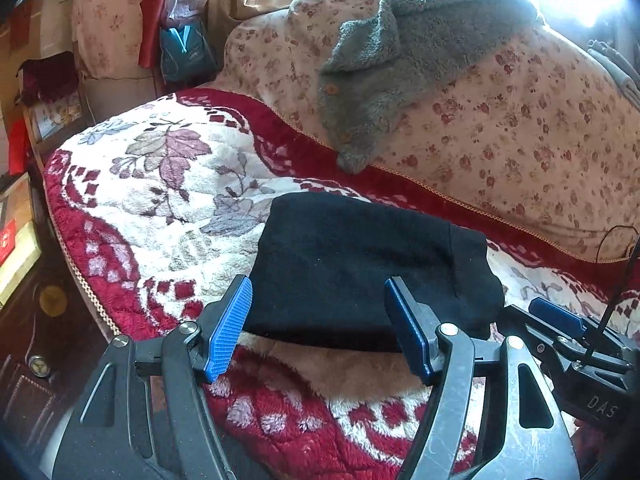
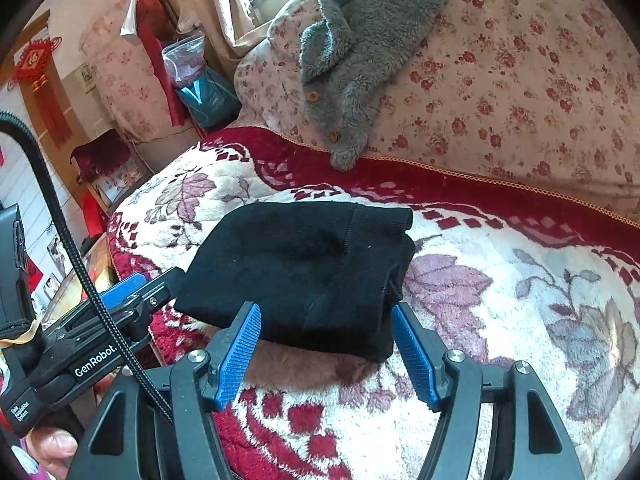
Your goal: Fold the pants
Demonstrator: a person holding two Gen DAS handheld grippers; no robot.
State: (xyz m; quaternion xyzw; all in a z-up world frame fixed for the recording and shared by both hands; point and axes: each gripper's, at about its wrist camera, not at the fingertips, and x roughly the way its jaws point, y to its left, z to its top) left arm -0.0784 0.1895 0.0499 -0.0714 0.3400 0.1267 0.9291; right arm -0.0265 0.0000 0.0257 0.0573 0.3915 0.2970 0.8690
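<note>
folded black pants (image 1: 360,272) just ahead of left tool (image 1: 320,332), untouched

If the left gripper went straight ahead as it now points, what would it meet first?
Probably the folded black pants: the open left gripper points at their near edge, though depth is unclear.

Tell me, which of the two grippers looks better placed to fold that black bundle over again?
Probably the right gripper. Its open fingers straddle the near corner of the black pants. The left gripper is also open at the near edge, so it's close.
</note>
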